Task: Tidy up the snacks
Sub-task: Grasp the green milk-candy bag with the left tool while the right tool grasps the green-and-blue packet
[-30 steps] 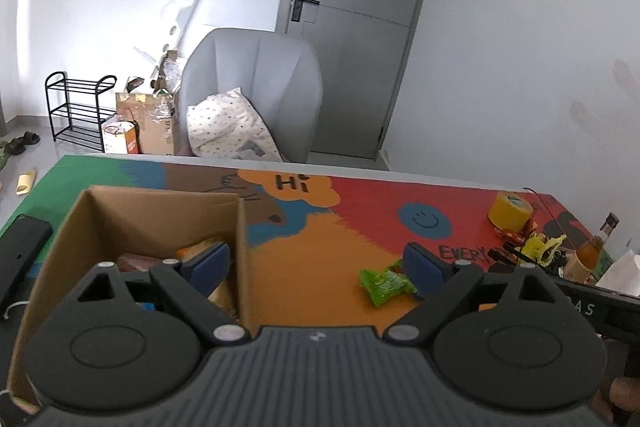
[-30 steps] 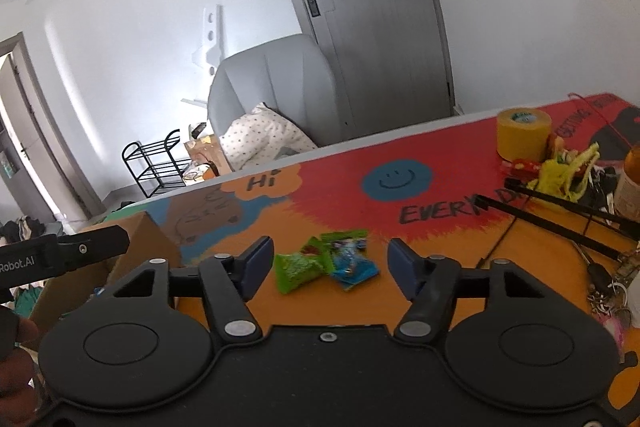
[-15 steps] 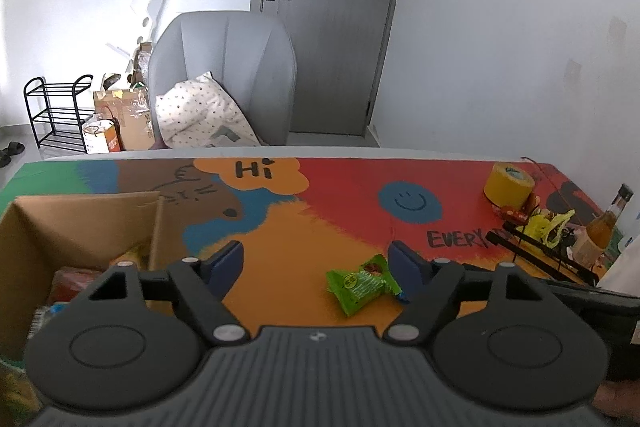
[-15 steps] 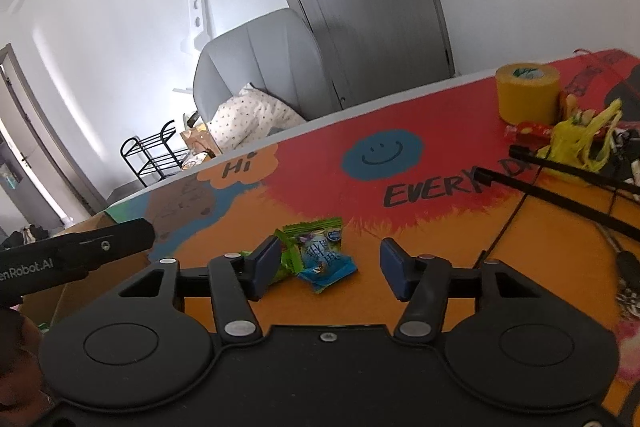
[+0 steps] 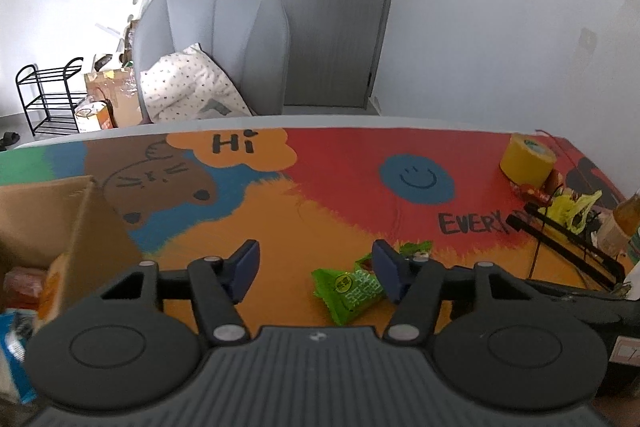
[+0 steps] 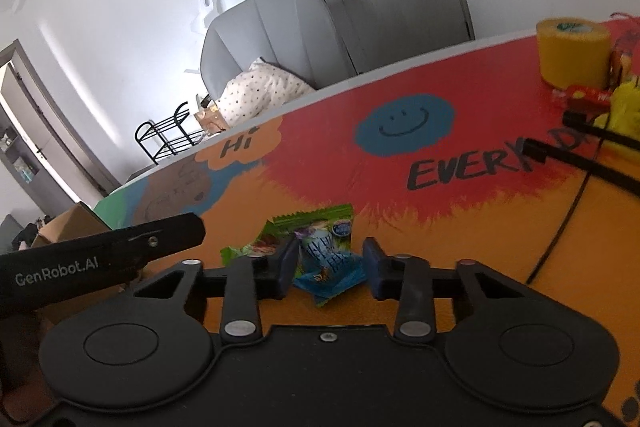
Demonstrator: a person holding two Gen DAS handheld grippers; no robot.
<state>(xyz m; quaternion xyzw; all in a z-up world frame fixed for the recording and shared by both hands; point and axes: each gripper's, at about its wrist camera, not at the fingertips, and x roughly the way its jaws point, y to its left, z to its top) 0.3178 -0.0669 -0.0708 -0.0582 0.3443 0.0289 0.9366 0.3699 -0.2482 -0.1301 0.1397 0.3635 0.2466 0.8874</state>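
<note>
Here the right hand-held gripper (image 6: 331, 270) has just been closing, jaws astride the blue packet (image 6: 329, 265) but not visibly pinching. Left hand-held gripper (image 5: 316, 269), also narrowing, stands unclenched; green packet (image 5: 350, 291) beside blue one, box (image 5: 60, 223) left.

Two snack packets (image 5: 352, 291) lie side by side on the table (image 5: 280, 227). Cardboard box (image 5: 60, 219) stands at the table's left; tape roll (image 5: 527, 161) far right; armchair (image 5: 212, 39) behind.

Your green snack packet (image 5: 352, 293) and blue snack packet (image 6: 332, 263) lie flat, overlapping, on the orange tabletop (image 5: 304, 227); cardboard box (image 5: 60, 219) at left.
</note>
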